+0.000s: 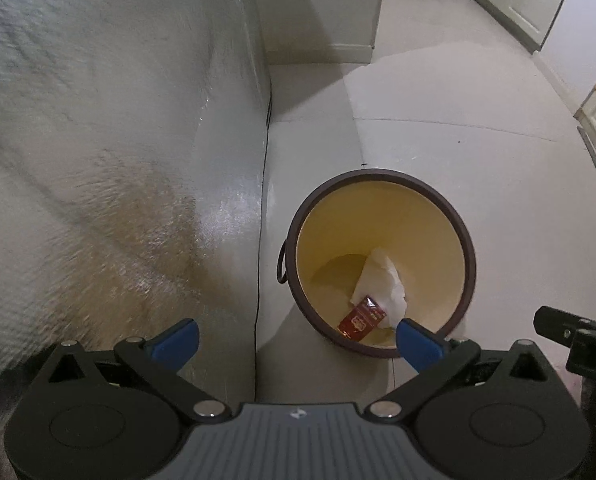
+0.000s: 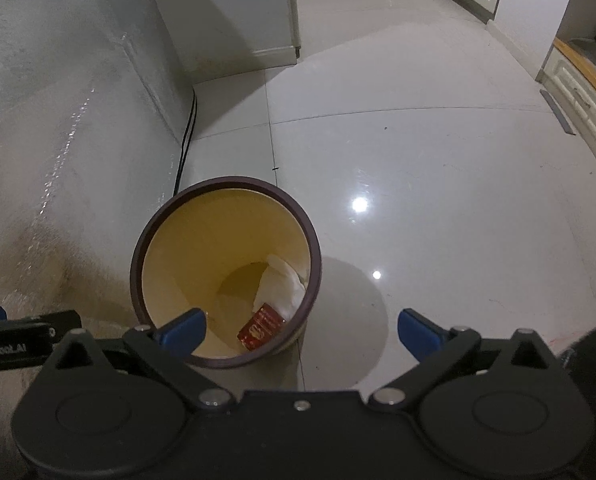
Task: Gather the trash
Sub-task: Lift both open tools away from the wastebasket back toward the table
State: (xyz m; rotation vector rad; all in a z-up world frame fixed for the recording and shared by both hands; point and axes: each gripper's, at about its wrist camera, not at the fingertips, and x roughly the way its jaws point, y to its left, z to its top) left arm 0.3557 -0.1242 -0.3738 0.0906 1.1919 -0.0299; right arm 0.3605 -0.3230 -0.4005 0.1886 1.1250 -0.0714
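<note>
A round trash bin (image 1: 469, 256) with a dark brown rim and yellow inside stands on the floor beside a grey sofa. It also shows in the right wrist view (image 2: 138, 256). Inside lie a crumpled white tissue (image 1: 382, 280) (image 2: 282, 286) and a small red packet (image 1: 362, 320) (image 2: 261, 327). My left gripper (image 1: 296, 338) is open and empty, above the sofa edge and the bin's near rim. My right gripper (image 2: 300, 332) is open and empty, above the bin's near right rim. Part of the right gripper (image 1: 578, 332) shows in the left view.
The grey sofa (image 1: 98, 160) (image 2: 50, 140) fills the left side. A black cable (image 2: 188, 128) runs down between sofa and floor. Glossy white floor tiles (image 2: 438, 160) stretch to the right. White cabinets (image 2: 578, 80) stand at the far right, a white wall corner (image 2: 258, 20) behind.
</note>
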